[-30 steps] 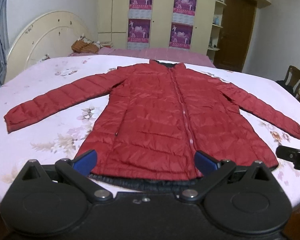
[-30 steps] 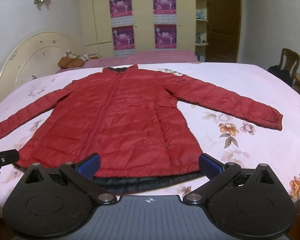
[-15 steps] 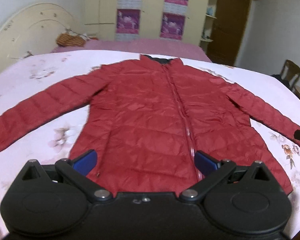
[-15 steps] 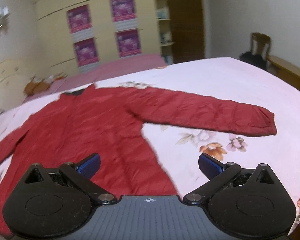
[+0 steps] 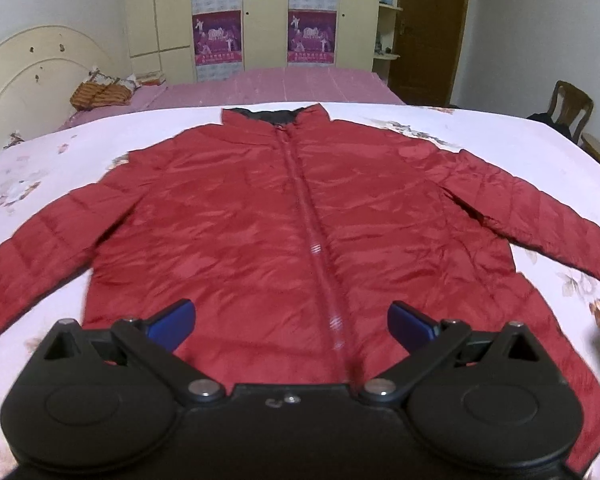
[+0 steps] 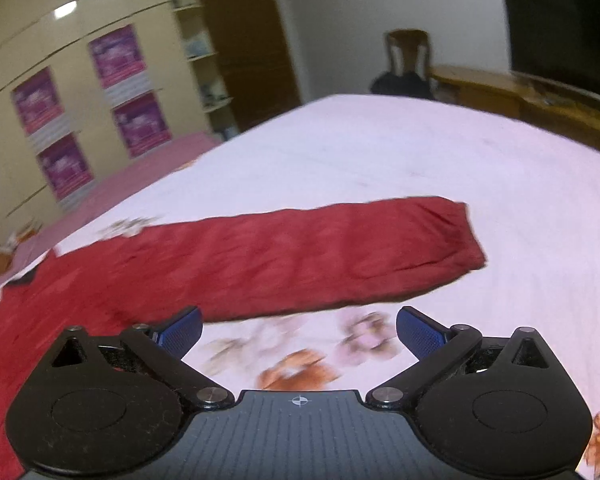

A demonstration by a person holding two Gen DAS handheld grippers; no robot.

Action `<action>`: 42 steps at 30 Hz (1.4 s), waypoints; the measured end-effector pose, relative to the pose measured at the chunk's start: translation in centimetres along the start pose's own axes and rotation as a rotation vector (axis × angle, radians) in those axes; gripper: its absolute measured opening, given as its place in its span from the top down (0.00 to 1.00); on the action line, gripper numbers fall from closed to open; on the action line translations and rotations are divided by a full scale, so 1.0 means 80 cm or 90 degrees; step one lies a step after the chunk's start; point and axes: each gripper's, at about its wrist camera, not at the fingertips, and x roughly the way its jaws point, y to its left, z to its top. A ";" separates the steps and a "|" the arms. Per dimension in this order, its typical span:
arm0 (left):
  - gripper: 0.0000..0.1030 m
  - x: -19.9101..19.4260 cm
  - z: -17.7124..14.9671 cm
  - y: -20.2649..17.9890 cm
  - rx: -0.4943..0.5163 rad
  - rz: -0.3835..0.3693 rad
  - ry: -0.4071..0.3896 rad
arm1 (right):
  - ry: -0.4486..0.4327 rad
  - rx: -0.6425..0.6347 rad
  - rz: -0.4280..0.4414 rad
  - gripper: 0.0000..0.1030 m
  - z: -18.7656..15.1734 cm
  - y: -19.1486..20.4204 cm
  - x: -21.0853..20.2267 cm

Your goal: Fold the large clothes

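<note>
A red quilted jacket (image 5: 260, 220) lies flat and face up on the floral pink bed sheet (image 5: 500, 148), zipped, sleeves spread out, collar at the far side. My left gripper (image 5: 290, 320) is open and empty, hovering over the jacket's lower front near the zip. In the right wrist view the jacket's right sleeve (image 6: 320, 256) stretches across the sheet (image 6: 420, 152), its cuff to the right. My right gripper (image 6: 298, 332) is open and empty, just in front of the sleeve's near edge. The view is motion-blurred.
A cream headboard (image 5: 32, 80) and a woven basket (image 5: 96, 94) stand at the far left. A wardrobe with purple posters (image 5: 260, 12) is behind the bed. A wooden chair (image 6: 406, 60) and a low wooden bench (image 6: 520, 92) stand at the right.
My left gripper moved forward over the jacket's hem toward the zip. My right gripper swung right and forward, from the hem to the right sleeve. Both stayed open.
</note>
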 end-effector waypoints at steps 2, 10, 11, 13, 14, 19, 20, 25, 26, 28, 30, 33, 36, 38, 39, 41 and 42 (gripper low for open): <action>0.01 0.011 0.009 -0.014 0.003 -0.005 0.003 | 0.011 0.026 0.000 0.16 0.005 -0.022 0.015; 0.01 0.057 0.038 -0.063 0.019 0.005 0.017 | 0.040 0.169 0.031 0.53 0.008 -0.086 0.050; 0.01 0.060 0.040 -0.066 0.020 0.008 0.018 | 0.033 0.192 0.037 0.53 0.009 -0.096 0.052; 0.01 0.066 0.044 -0.067 0.018 0.015 0.018 | 0.022 0.230 0.050 0.53 0.012 -0.116 0.055; 0.01 0.068 0.047 -0.066 0.015 0.018 0.019 | 0.015 0.249 0.056 0.53 0.014 -0.125 0.056; 0.01 0.075 0.060 -0.046 -0.023 0.039 0.026 | -0.001 0.251 0.041 0.54 0.027 -0.137 0.057; 0.01 0.075 0.062 -0.040 -0.030 0.044 0.025 | -0.003 0.238 0.028 0.54 0.031 -0.136 0.056; 0.03 0.074 0.065 -0.005 -0.038 0.038 0.043 | -0.008 0.127 -0.037 0.86 0.048 -0.109 0.060; 0.03 0.073 0.063 0.004 -0.041 0.040 0.044 | -0.011 0.104 -0.038 0.90 0.052 -0.102 0.059; 0.03 0.068 0.058 0.024 -0.050 0.045 0.046 | -0.034 0.050 -0.037 0.93 0.056 -0.084 0.046; 0.04 0.065 0.054 0.044 -0.062 0.044 0.041 | -0.059 0.002 -0.025 0.94 0.063 -0.057 0.033; 0.08 0.063 0.051 0.076 -0.083 0.032 0.030 | -0.082 -0.058 0.010 0.94 0.061 -0.005 0.013; 0.10 0.067 0.053 0.105 -0.098 0.020 0.022 | -0.091 -0.139 0.061 0.94 0.043 0.063 -0.010; 0.11 0.068 0.054 0.124 -0.109 0.011 0.017 | -0.094 -0.203 0.098 0.94 0.021 0.116 -0.027; 0.11 0.068 0.053 0.134 -0.115 0.007 0.014 | -0.093 -0.236 0.124 0.94 0.012 0.145 -0.035; 0.13 0.068 0.053 0.153 -0.126 0.002 0.008 | -0.089 -0.294 0.168 0.94 -0.003 0.201 -0.043; 0.15 0.069 0.052 0.164 -0.133 -0.003 0.008 | -0.084 -0.314 0.189 0.94 -0.015 0.223 -0.045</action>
